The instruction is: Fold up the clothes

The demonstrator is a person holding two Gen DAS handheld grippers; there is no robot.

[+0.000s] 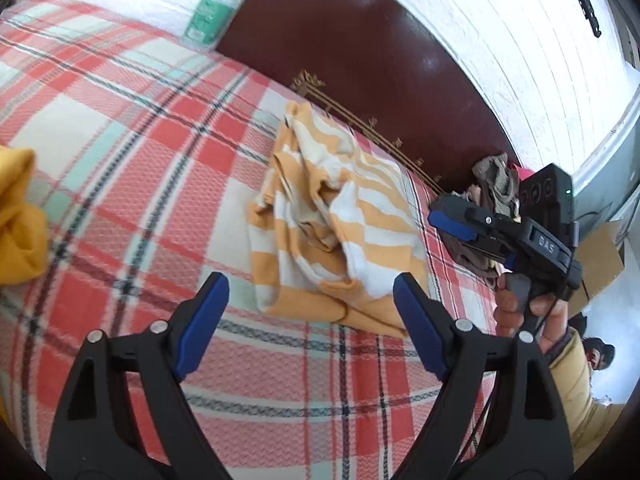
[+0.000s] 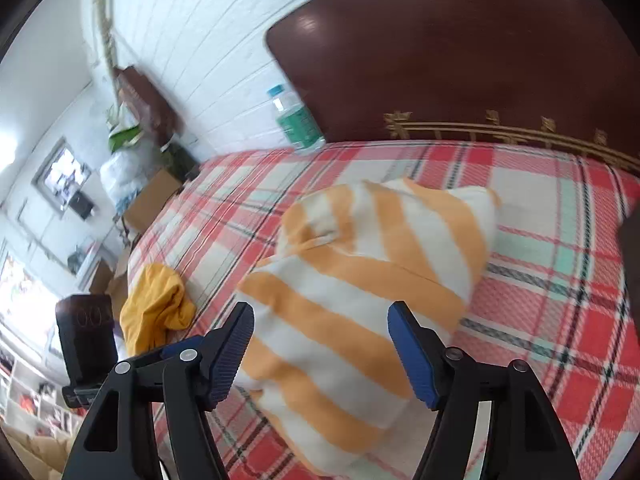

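An orange-and-white striped garment (image 1: 332, 224) lies crumpled on the red plaid bed cover (image 1: 132, 152); it also shows in the right wrist view (image 2: 360, 292). My left gripper (image 1: 312, 312) is open and empty just in front of the garment's near edge. My right gripper (image 2: 322, 344) is open and empty, its fingers on either side of the garment's near part. The right gripper also shows in the left wrist view (image 1: 452, 224), held by a hand to the right of the garment. A plain yellow garment (image 1: 16, 216) lies bunched at the left, and shows in the right wrist view (image 2: 154, 304).
A dark wooden headboard (image 1: 360, 64) stands behind the bed. A plastic bottle with a green label (image 1: 212, 8) stands by the headboard. A pile of brown clothes (image 1: 492, 188) lies at the right edge of the bed. Cardboard boxes (image 2: 152, 200) stand past the bed.
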